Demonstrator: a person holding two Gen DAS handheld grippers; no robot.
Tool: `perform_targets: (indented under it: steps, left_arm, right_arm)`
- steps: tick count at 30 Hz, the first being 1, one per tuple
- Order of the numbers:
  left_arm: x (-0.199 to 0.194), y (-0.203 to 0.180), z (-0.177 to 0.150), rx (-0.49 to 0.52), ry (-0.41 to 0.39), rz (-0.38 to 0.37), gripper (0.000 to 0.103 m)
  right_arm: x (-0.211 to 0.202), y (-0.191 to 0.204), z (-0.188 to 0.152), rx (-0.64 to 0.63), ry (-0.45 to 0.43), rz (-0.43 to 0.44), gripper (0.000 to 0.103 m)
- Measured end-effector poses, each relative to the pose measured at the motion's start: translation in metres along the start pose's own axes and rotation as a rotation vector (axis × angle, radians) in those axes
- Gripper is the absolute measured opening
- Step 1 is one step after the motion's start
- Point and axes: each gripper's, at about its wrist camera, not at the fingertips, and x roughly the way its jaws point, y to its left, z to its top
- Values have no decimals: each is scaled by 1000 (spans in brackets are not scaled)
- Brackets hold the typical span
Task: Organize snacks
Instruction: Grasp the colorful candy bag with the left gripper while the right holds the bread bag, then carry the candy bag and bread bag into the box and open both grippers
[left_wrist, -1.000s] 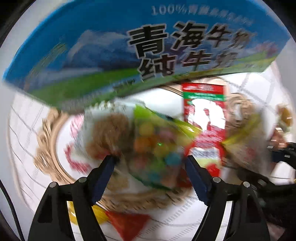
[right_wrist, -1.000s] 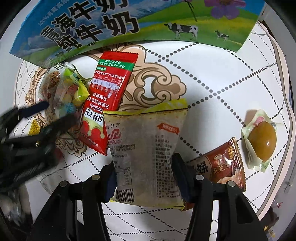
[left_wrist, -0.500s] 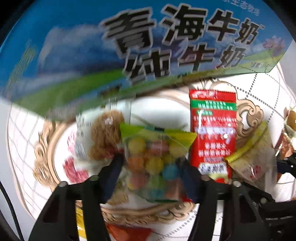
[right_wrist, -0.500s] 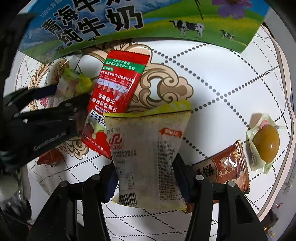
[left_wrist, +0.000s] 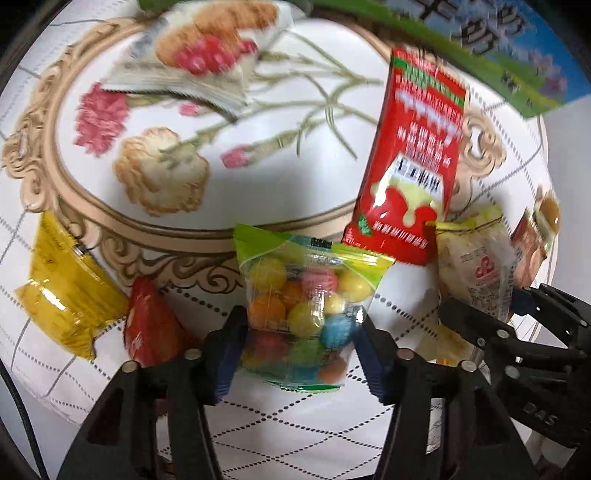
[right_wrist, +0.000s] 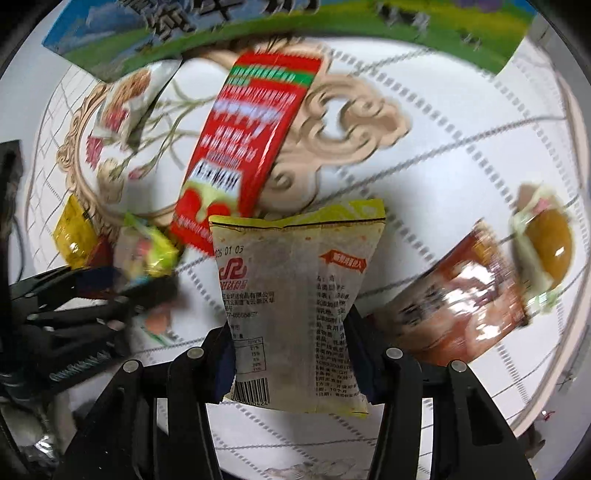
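Observation:
My left gripper (left_wrist: 299, 350) has a clear bag of coloured candy balls (left_wrist: 303, 302) with a green top between its pads; the pads touch both sides while the jaws are opening slightly. The bag hangs over the near rim of the floral medallion. My right gripper (right_wrist: 291, 354) is shut on a pale snack packet (right_wrist: 295, 295) with a yellow top edge and a barcode, its jaws closing a little more. That packet (left_wrist: 476, 273) and the right gripper show at the right of the left wrist view. The left gripper appears at the left of the right wrist view.
On the patterned tablecloth (left_wrist: 258, 184) lie a red sachet (left_wrist: 413, 147), a white biscuit pack (left_wrist: 199, 48), a yellow packet (left_wrist: 66, 291) and a small red pack (left_wrist: 147, 328). A brown pack (right_wrist: 458, 302) and a wrapped yolk snack (right_wrist: 546, 247) lie right. A milk carton (right_wrist: 184, 37) stands behind.
My left gripper shut on the candy bag and carried it off the medallion's middle toward the near rim, rolling as it went. The right gripper with its pale packet shifted slightly.

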Motion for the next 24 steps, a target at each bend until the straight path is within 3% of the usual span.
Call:
perform_targets:
  steps: [6, 7, 9, 10, 12, 13, 18, 24]
  left_arm:
    - [9, 34, -2, 41, 8, 7, 69]
    - [18, 26, 16, 48, 7, 21, 69]
    - [22, 21, 17, 66, -25, 58, 69]
    - [26, 1, 12, 69, -38, 67, 69]
    - [8, -17, 6, 68, -76, 87, 53]
    - [1, -20, 5, 67, -85, 93, 52]
    - [-22, -28, -17, 33, -92, 57, 48]
    - [-60, -20, -28, 17, -124, -1, 48]
  right_arm:
    - [4, -10, -9, 80, -9, 47, 63]
    - [1, -15, -7, 84, -13, 45, 63]
    - [0, -16, -11, 97, -31, 40, 63]
    - [0, -17, -13, 102, -41, 36, 63]
    - [-6, -19, -12, 103, -63, 25, 61]
    - [-8, -19, -17, 94, -78, 18, 54]
    - [-27, -14, -35, 90, -126, 10, 47]
    - [-54, -14, -35, 116, -188, 70, 45]
